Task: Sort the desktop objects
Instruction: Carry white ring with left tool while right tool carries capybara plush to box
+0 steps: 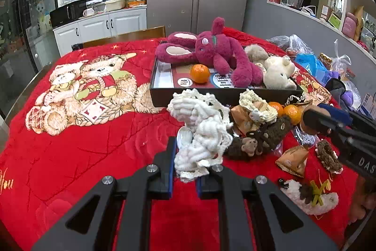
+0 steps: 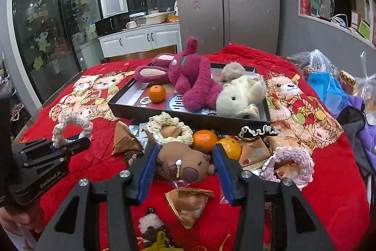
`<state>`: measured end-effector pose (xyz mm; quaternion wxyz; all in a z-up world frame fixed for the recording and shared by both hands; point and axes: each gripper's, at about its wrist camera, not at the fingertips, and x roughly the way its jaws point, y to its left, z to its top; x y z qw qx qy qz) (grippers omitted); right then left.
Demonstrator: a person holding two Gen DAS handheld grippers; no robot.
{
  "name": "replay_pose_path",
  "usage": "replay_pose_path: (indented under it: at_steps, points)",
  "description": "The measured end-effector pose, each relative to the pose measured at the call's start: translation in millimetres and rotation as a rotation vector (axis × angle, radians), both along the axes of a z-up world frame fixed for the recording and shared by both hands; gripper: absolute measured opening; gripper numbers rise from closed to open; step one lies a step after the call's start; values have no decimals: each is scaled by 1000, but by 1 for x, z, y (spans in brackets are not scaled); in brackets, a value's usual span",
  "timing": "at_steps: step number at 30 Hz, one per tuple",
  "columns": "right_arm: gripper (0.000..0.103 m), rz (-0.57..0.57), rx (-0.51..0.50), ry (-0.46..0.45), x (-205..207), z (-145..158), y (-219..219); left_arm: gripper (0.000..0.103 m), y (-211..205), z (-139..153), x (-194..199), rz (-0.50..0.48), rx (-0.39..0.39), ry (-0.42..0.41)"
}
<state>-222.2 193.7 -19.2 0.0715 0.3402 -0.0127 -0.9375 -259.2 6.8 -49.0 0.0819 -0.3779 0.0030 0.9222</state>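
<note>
The left tongs [image 1: 185,171] are pressed together on a white crocheted ring [image 1: 202,133], which hangs lifted in front of them above the red blanket [image 1: 94,152] covering the desk. The right tongs [image 2: 185,171] pinch a brown capybara toy [image 2: 185,164] between their blue pads. Just beyond it lie two oranges [image 2: 216,142] and a cream crocheted ring [image 2: 169,128]. Farther ahead stands the black tray [image 2: 188,119], already holding a magenta plush rabbit [image 2: 190,79], a cream plush [image 2: 239,95] and an orange [image 2: 156,93]. The step looks like carrying both picks away from the pile; next, each likely needs moving forward over the tray wall before release.
</note>
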Motion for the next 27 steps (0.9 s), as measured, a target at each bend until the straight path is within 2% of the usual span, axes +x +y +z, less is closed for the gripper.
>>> replay_pose_path:
  at_steps: [12,19,27]
  points:
    - [49,13,-28,-5,2,4,-2,14,-4,12,-8,6,10,-28]
    - [49,12,-54,2,1,13,-2,14,1,41,-10,-22,4,-5]
    - [49,8,-48,29,-3,40,2,14,18,78,-25,-69,20,28]
